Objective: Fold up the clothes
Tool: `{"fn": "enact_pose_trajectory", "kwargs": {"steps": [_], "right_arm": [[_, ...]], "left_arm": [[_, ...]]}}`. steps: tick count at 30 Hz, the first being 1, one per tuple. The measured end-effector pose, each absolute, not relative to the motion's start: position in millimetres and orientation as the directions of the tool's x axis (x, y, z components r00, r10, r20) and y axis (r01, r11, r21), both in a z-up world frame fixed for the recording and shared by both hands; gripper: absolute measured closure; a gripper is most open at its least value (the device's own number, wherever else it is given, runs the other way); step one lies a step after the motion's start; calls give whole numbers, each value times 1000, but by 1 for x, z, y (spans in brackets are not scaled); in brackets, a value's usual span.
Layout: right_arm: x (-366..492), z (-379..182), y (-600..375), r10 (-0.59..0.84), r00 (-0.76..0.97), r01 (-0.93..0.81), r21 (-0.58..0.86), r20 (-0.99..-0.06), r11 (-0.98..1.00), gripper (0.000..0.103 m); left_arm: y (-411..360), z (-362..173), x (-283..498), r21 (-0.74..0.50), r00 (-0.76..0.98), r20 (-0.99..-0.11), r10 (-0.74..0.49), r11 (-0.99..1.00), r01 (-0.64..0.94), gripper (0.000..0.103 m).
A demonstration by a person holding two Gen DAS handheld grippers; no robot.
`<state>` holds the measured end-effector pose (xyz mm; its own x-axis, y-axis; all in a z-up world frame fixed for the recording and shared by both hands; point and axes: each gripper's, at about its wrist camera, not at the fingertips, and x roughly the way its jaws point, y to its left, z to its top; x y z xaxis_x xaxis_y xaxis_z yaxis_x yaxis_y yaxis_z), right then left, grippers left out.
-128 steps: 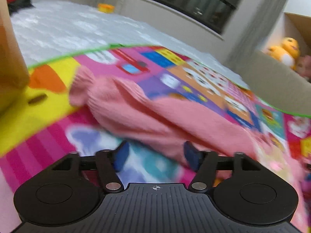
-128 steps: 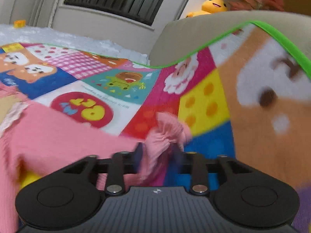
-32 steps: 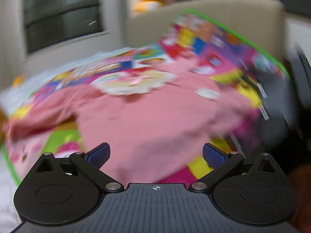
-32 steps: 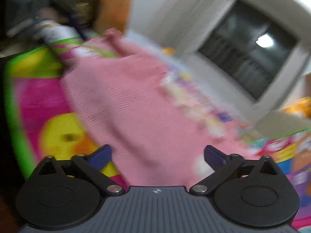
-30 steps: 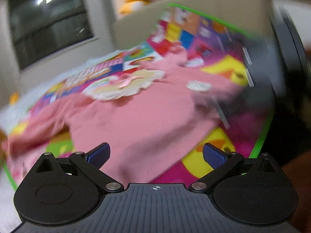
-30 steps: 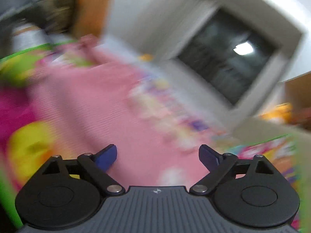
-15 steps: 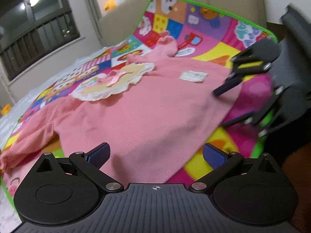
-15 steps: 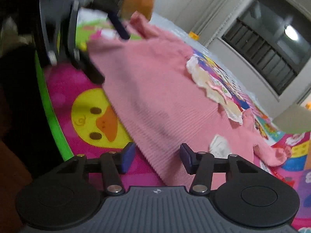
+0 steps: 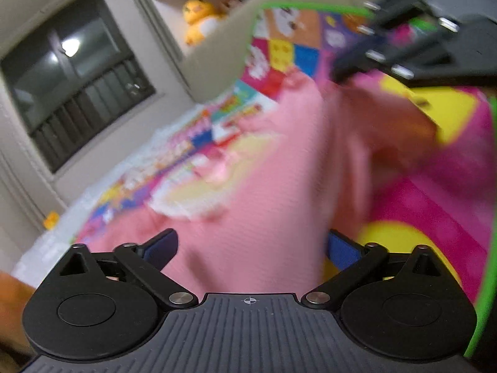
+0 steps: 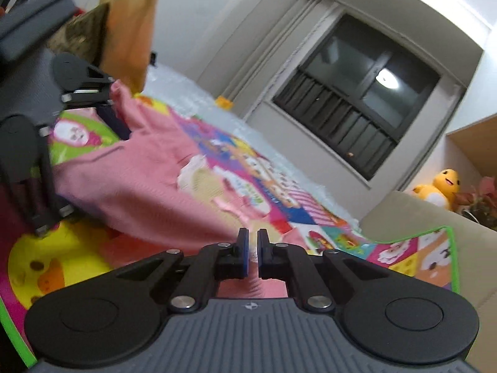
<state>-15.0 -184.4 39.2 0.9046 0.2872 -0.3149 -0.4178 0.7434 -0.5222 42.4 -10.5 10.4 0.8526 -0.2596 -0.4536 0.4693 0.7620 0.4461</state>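
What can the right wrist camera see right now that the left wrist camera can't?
Only the right wrist view shows the right tool shut on the hem of the pink sweater, and the left tool from outside, beside a brown cardboard box. Only the left wrist view shows the left tool's own fingers spread wide open over the sweater, with the right tool blurred at top right. Both show the colourful play mat, the dark window and a yellow plush duck.
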Motion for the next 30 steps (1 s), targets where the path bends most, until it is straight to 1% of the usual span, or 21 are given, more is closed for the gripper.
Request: {"fn": "enact_pose_trajectory", "kwargs": {"steps": [1, 2, 3, 7, 8, 9, 10, 11, 12, 13, 15, 18, 19, 21, 22, 23, 25, 26, 30], "right_arm": [[-18, 44, -188, 297, 902, -422, -496, -313, 759, 98], [-20, 45, -189, 320, 888, -447, -451, -332, 772, 96], [-22, 43, -188, 360, 856, -494, -383, -370, 781, 95], [-29, 34, -186, 526, 701, -635, -85, -482, 768, 91], [-30, 31, -185, 568, 655, -658, -7, -498, 753, 89], [-29, 27, -183, 595, 623, -664, 59, -508, 745, 82], [-25, 20, -180, 606, 607, -655, 108, -514, 748, 78], [-21, 14, -177, 615, 596, -639, 157, -516, 753, 69], [-17, 10, -177, 622, 592, -621, 203, -513, 757, 63], [-13, 7, -177, 631, 587, -605, 243, -507, 758, 61], [-5, 2, -182, 644, 583, -559, 331, -495, 760, 52], [13, -6, -189, 677, 563, -456, 505, -474, 733, 50], [19, -11, -188, 676, 563, -421, 538, -477, 730, 50], [26, -20, -182, 638, 588, -354, 550, -498, 756, 50], [30, -23, -177, 625, 598, -340, 547, -502, 765, 50], [34, -24, -170, 620, 607, -351, 532, -497, 771, 52], [42, -27, -156, 610, 624, -371, 502, -488, 781, 82], [43, -25, -153, 605, 635, -383, 484, -480, 787, 100], [38, 1, -156, 584, 687, -438, 395, -432, 807, 100]], "left_arm": [[-6, 20, 52, 430, 860, -444, -253, 781, 452, 32], [-2, 30, 61, 414, 866, -434, -247, 800, 435, 35], [2, 40, 70, 397, 873, -424, -240, 817, 417, 35], [19, 68, 99, 335, 898, -392, -201, 878, 342, 43], [25, 73, 104, 297, 893, -396, -213, 891, 344, 44], [29, 76, 108, 255, 885, -404, -232, 900, 352, 44], [35, 78, 109, 210, 874, -414, -254, 908, 362, 44], [40, 79, 107, 169, 861, -424, -281, 910, 380, 44], [45, 80, 105, 128, 847, -434, -308, 909, 396, 43], [50, 80, 103, 95, 835, -442, -328, 908, 408, 43], [57, 75, 97, 108, 834, -456, -310, 911, 397, 43], [62, 65, 92, 126, 836, -470, -283, 916, 381, 42], [64, 63, 92, 119, 835, -473, -280, 919, 376, 42], [66, 59, 95, 106, 835, -477, -274, 925, 364, 42], [66, 59, 95, 102, 836, -476, -274, 927, 361, 41], [67, 59, 96, 97, 836, -475, -274, 928, 359, 41], [69, 61, 95, 91, 839, -470, -274, 930, 355, 41], [70, 63, 95, 90, 841, -466, -274, 931, 353, 41], [78, 73, 85, 93, 857, -438, -271, 935, 343, 37]]}}
